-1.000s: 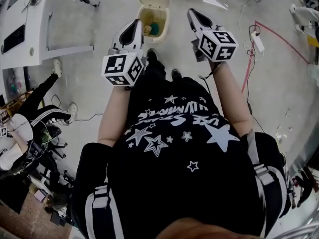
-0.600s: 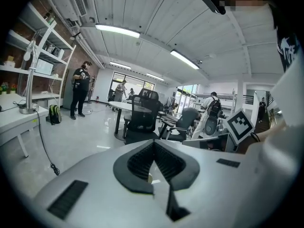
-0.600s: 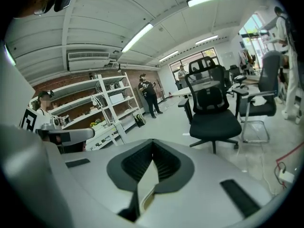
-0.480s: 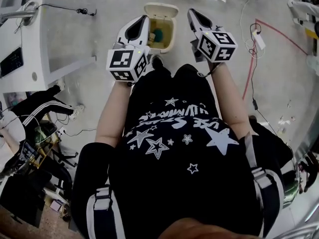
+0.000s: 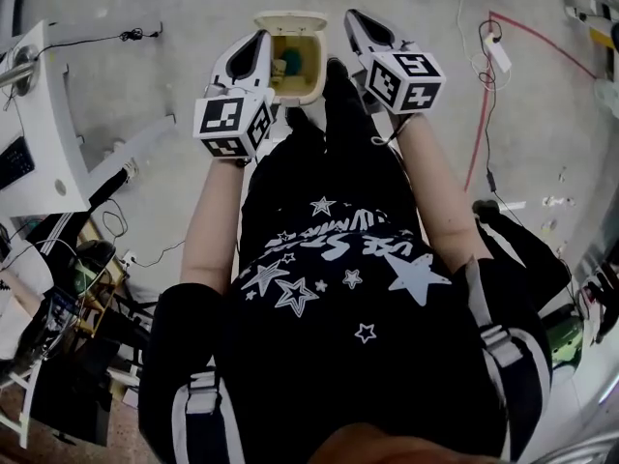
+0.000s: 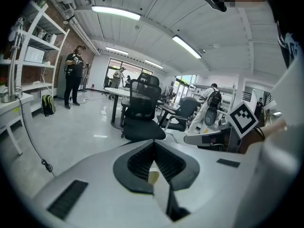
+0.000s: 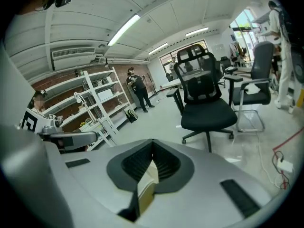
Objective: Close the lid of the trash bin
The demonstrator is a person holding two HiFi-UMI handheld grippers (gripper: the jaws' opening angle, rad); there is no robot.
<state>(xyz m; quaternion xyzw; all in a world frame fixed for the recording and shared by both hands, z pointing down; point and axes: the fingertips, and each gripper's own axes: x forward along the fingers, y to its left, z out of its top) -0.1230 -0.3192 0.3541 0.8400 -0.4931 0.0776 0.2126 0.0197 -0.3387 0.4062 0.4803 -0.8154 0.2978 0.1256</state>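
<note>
On the grey floor just beyond our feet stands a small cream trash bin. Its lid is swung up and back at the far side, so the bin is open. Inside we can see a teal thing and something yellowish beside it, too small to identify.

We hold a gripper in each hand, one on either side of the bin and above it. The left gripper is over the bin's left edge and the right gripper is just off its right edge. We cannot tell whether either touches the bin.

Seen along the left gripper, its two jaws are pressed together at the tips with nothing between them. The right gripper is the same, jaws closed and empty.

Farther out, a white table stands to our left. A red cable runs across the floor on our right. Beyond the jaws, the right gripper view shows a black office chair and white shelves.
</note>
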